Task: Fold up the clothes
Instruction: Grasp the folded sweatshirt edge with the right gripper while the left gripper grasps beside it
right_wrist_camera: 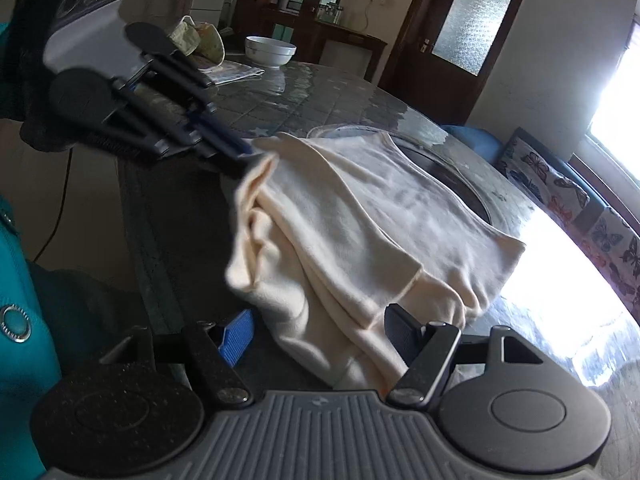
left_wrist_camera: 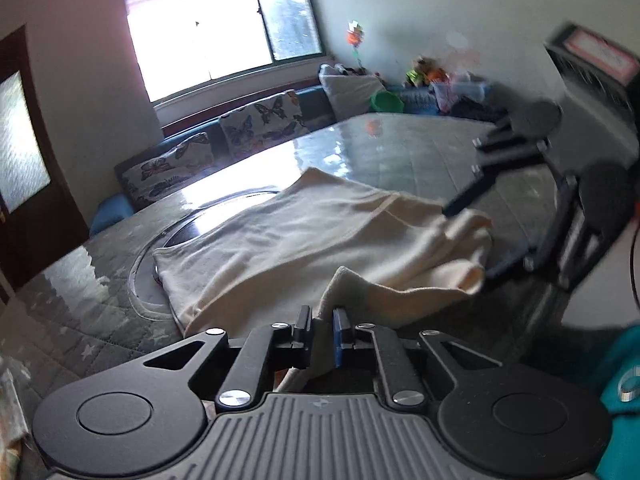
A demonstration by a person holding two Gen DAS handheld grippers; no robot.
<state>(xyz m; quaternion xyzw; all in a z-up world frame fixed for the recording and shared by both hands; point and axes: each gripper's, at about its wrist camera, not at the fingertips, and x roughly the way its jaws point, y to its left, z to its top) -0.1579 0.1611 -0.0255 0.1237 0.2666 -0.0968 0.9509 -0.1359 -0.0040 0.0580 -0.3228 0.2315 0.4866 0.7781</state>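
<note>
Left gripper [left_wrist_camera: 322, 332]: fingers pinching a corner of the cream garment [left_wrist_camera: 304, 240], the gripped fold partly hidden between them. Right gripper [right_wrist_camera: 316, 330]: fingers spread, with a hanging fold of the garment lying between them; whether either finger touches the cloth cannot be told. The garment lies half-folded on the glossy worktop [left_wrist_camera: 400, 148], covering part of a round inset at 10 o'clock. A white bowl [right_wrist_camera: 270, 51] stands at 12 o'clock in the right view. Motion blur smears each gripper in the other's view.

Left tongs [left_wrist_camera: 323, 334] clamped on cloth; right tongs [right_wrist_camera: 316, 330] spread wide
</note>
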